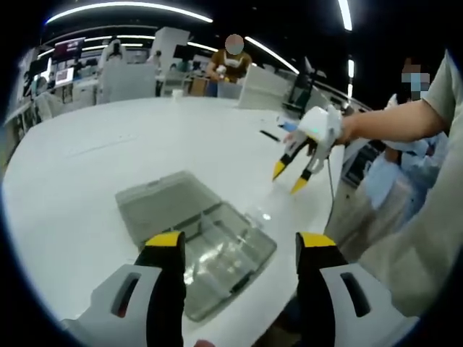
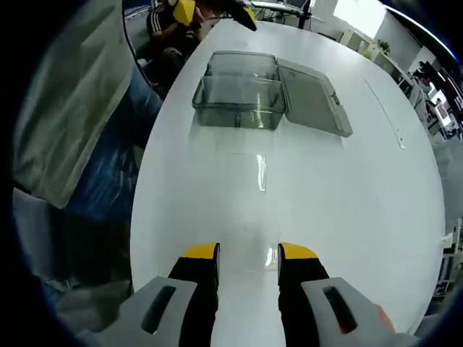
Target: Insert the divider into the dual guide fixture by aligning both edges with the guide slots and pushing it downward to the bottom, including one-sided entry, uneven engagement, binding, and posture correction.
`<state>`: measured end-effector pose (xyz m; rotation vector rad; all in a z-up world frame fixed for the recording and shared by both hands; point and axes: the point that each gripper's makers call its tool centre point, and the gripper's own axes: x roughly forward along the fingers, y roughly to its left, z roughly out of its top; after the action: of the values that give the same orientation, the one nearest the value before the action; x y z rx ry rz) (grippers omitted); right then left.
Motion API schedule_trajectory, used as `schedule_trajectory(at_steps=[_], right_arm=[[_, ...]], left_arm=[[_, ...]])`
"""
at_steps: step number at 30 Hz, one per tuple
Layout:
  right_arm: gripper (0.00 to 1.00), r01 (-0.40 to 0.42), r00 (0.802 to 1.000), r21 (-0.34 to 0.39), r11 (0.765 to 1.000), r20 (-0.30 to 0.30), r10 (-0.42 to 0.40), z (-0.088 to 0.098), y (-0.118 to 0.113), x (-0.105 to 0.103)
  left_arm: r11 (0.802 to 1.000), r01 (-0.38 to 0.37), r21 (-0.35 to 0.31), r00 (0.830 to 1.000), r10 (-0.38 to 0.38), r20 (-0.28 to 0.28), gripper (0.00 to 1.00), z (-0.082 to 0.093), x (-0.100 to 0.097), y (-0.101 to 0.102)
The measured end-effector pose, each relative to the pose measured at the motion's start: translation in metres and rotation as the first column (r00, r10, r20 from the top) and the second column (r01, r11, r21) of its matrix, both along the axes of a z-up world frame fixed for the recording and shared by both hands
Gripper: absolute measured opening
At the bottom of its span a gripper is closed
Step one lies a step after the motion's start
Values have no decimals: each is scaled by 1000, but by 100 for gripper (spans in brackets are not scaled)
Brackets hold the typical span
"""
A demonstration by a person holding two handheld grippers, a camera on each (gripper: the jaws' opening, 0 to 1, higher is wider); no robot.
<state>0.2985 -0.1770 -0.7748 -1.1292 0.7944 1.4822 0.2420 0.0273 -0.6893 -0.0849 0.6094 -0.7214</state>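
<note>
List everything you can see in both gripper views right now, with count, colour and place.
Clear box: one, transparent grey, on the white table, hinged lid lying open flat beside it.
Divider: one, clear, a thin strip lying flat on the table between the box and the right gripper; hard to make out.
Dark small item: one, on the table's far side; too small to tell what it is.
People: at least two, at the far edge of the table in the left gripper view.
Left gripper: yellow-tipped jaws apart, nothing between them, above the box.
Right gripper: yellow-tipped jaws apart, empty, above bare table.
</note>
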Motion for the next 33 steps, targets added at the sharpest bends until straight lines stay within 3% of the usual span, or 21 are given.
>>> schedule_trajectory(at_steps=[18, 33], right_arm=[[27, 7, 999, 84, 996, 36, -10, 27, 51, -5], [27, -51, 996, 142, 989, 84, 39, 50, 101, -14]], left_arm=[[998, 56, -23, 998, -56, -13, 54, 4, 8, -22], [996, 77, -53, 996, -80, -47, 46, 7, 12, -39]])
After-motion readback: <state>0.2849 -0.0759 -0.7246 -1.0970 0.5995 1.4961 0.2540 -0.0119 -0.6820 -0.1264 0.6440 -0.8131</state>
